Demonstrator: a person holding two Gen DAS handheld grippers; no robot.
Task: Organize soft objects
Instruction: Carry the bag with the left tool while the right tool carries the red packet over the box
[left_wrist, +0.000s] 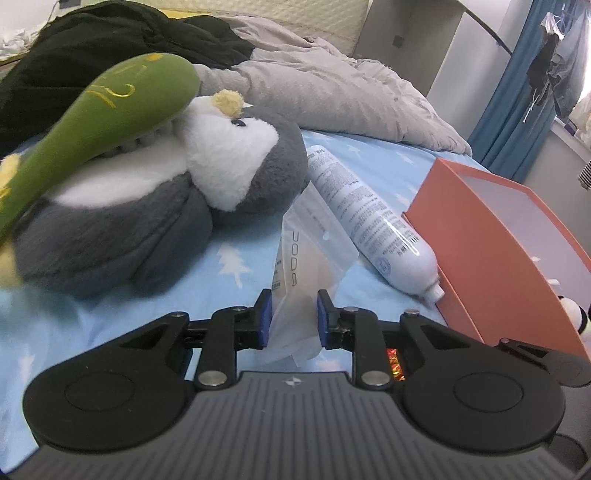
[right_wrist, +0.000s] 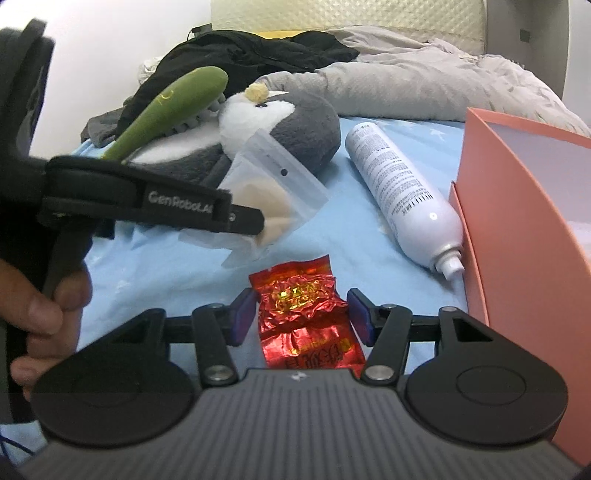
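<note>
The clear plastic pouch (left_wrist: 306, 280) is a flat, frosted zip bag with a punched hole near its top edge and something beige inside; in the left wrist view its lower part sits between the blue pads of the left gripper (left_wrist: 294, 319), which are clenched on it, and in the right wrist view the same pouch (right_wrist: 275, 192) hangs from that gripper's tip above the light blue bedsheet (right_wrist: 177, 273), in front of the grey and white penguin plush (right_wrist: 288, 125); a green plush stick (right_wrist: 173, 107) leans across the penguin's body; the red foil packet (right_wrist: 306, 314) is crinkled and shiny, with gold print, and lies between the pads of the right gripper (right_wrist: 303, 317); whether those pads press on it or stand just clear of its edges I cannot tell; a white spray can (right_wrist: 406, 199) lies on the sheet beside the orange box (right_wrist: 517, 229), its nozzle close to the box wall; a person's hand (right_wrist: 40, 306) grips the left gripper's handle.
</note>
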